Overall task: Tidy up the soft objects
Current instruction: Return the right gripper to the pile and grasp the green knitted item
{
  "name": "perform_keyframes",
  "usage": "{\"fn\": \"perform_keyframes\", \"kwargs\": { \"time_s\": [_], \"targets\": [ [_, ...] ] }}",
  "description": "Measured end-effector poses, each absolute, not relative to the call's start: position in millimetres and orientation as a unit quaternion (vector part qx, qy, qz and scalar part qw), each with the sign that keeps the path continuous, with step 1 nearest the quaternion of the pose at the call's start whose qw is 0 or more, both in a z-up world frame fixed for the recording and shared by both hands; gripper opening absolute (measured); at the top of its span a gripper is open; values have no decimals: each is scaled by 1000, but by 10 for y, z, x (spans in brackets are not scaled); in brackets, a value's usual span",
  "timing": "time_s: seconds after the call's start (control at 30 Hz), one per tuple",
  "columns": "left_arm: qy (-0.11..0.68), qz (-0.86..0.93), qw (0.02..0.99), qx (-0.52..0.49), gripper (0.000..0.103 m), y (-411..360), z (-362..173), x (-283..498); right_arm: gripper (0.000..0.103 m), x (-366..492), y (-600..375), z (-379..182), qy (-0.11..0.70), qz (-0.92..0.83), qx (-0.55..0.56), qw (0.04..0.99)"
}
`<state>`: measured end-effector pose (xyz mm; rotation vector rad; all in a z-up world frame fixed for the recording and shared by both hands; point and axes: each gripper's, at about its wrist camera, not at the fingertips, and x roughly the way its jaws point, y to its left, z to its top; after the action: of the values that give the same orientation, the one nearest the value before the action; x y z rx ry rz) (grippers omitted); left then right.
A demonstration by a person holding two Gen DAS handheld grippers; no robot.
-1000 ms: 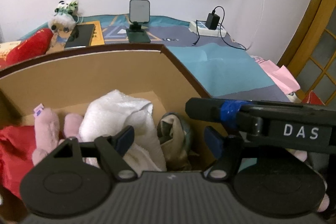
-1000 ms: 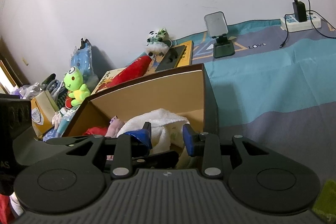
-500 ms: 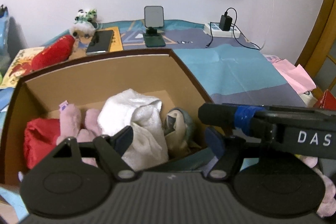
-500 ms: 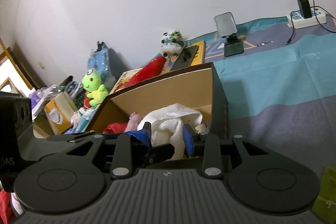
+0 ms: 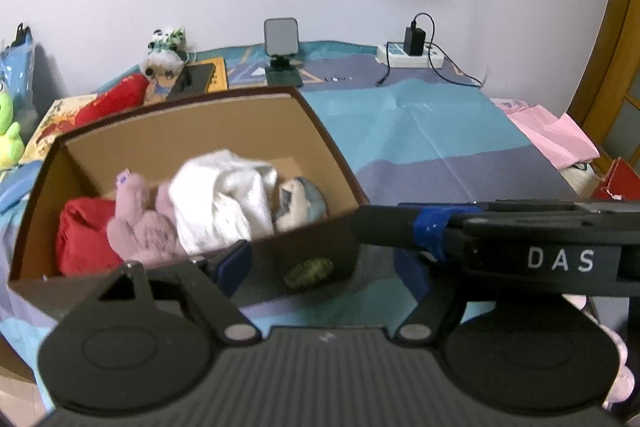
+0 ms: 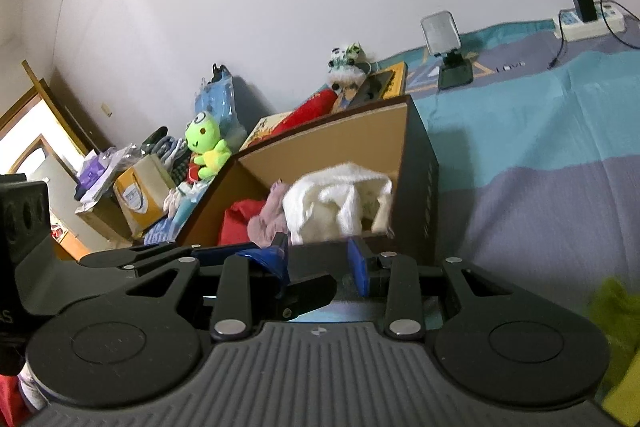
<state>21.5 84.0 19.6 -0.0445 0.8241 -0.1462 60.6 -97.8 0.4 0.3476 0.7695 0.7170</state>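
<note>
Four soft things already sit in the cardboard box (image 5: 224, 131): a red bundle (image 5: 80, 235) at its left end, a pink plush (image 5: 140, 223) beside that, a white towel (image 5: 220, 199) heaped in the middle, and a grey-and-cream plush (image 5: 300, 205) tucked against the box's right wall. So a good share of the sorting looks done.

The left gripper (image 5: 324, 267) hangs just in front of the box's near wall, jaws spread wide and having just been opening a touch further, with nothing between them. The right gripper (image 6: 318, 263) hovers at that same near side, its blue pads a small gap apart and empty too.

What's left? Outside the box, a green frog plush (image 6: 206, 143) waits well off to its left, a panda plush (image 5: 166, 53) and a red cushion (image 5: 114, 99) lie behind its far wall, and something yellow-green (image 6: 618, 311) peeks in to the right of the box, cut off by the frame edge. I'd judge those are the next candidates.

Hard to read: a greenish lump (image 5: 308, 271) low against the box's near wall is blurred, so I can't say what it is. Pink fabric (image 5: 624, 383) behind the gripper body, right of the box, is mostly hidden.
</note>
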Motion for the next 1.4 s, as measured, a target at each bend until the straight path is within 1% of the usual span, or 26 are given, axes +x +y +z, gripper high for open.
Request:
{"fn": "perform_keyframes", "kwargs": {
  "time_s": [0.27,0.4,0.67,0.87,1.1,1.33,1.37,1.4],
  "targets": [
    [438,-105,892,-48,78,467,-63,22,16,426,-1370,-204,393,323,165,845],
    [447,-134,884,-39,83,168,-162,-31,16,337,-1680,-307,406,296,171,848],
    [461,-215,861,-18,84,-450,-339,-39,16,236,-2353,-466,421,228,201,855],
    [472,-248,846,-12,84,-728,-478,20,16,197,-2679,-547,427,194,215,857],
    [448,-246,859,-11,84,-719,-512,313,16,305,-2760,-594,421,194,251,850],
    [453,-241,857,-53,83,-665,-644,685,16,539,-2558,-598,404,183,195,875],
    [455,-239,856,-58,81,-668,-674,719,16,575,-2536,-625,408,179,188,876],
    [458,-238,854,-63,78,-664,-708,758,16,616,-2521,-653,411,175,184,875]
  ]
}}
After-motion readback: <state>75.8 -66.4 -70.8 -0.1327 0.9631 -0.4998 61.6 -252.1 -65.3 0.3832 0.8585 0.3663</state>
